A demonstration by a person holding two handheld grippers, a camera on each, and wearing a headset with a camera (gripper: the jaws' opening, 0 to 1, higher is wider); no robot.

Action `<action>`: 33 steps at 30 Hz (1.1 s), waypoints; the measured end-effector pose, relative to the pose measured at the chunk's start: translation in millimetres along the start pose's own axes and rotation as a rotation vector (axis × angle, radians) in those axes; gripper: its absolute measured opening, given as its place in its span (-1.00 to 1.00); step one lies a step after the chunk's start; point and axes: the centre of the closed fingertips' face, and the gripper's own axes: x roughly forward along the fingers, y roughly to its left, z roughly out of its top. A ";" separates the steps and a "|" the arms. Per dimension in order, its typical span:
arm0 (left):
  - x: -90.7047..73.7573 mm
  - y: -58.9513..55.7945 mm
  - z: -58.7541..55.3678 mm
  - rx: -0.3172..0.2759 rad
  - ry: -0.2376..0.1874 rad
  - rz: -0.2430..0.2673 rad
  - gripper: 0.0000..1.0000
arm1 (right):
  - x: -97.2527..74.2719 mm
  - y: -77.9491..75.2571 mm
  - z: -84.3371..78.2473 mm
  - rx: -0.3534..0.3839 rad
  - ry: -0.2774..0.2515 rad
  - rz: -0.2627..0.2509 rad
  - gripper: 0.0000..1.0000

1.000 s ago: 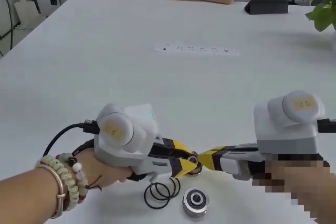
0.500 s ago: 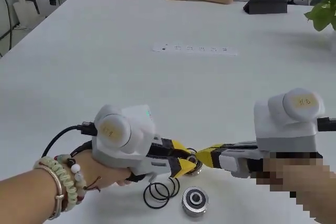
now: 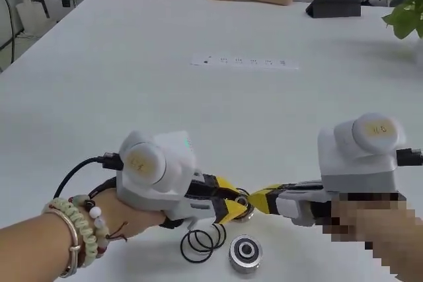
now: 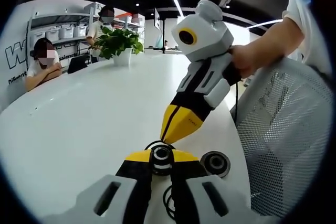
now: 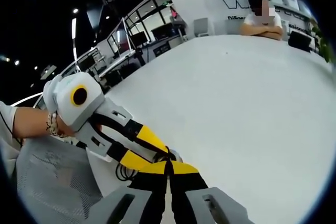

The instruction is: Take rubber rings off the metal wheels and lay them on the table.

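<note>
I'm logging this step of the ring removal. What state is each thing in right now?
Left gripper: shut on a wheel.
Right gripper: shut, tip at that wheel.
Other wheel: lying loose on the table.
Rings: off, lying overlapped on the table.

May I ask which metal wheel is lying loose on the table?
The wheel flat beside the loose rubber rings; the other wheel is clamped in the left gripper.
</note>
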 end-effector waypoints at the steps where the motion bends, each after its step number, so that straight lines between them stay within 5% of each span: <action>1: 0.0 0.1 0.3 0.008 0.001 -0.001 -0.86 | 0.1 -0.6 -0.7 0.005 0.002 -0.001 -1.00; 17: -0.2 -3.5 1.1 -0.006 0.037 -0.006 -0.75 | -0.9 -2.6 -2.2 0.029 0.002 -0.004 -1.00; 23: -5.5 -5.7 16.9 -0.018 -0.007 -0.024 -0.75 | -2.6 -5.4 0.5 0.037 -0.010 -0.009 -1.00; 33: -18.4 -4.1 33.9 0.050 -0.017 -0.029 -0.71 | -4.9 -8.6 4.8 0.048 -0.028 -0.017 -1.00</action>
